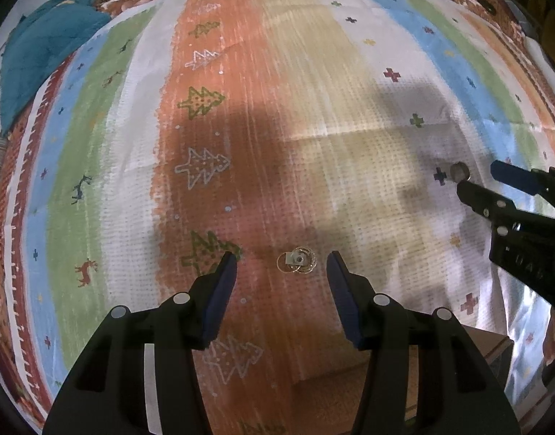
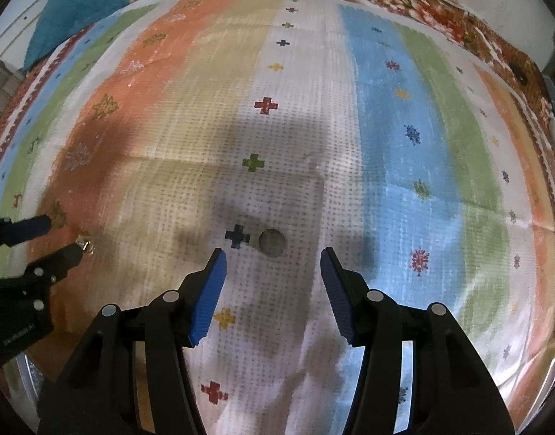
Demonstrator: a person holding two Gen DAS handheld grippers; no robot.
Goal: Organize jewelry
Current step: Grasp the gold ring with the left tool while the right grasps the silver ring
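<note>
A small cluster of thin gold rings with a tag (image 1: 296,260) lies on the orange stripe of the patterned cloth, just ahead of and between the fingers of my open left gripper (image 1: 283,261). It also shows in the right wrist view (image 2: 85,244), by the left gripper's tip. A small round clear dish or ring (image 2: 272,242) lies on the white stripe next to a dark blue cross, just ahead of my open right gripper (image 2: 272,259). It also shows in the left wrist view (image 1: 459,172), near the right gripper's finger (image 1: 475,195). Both grippers are empty.
The striped cloth (image 2: 386,127) with tree, deer and cross motifs covers the whole surface. A teal bundle of fabric (image 1: 42,47) lies at the far left corner. A brown box edge (image 1: 495,344) shows at the near right, below the cloth's edge.
</note>
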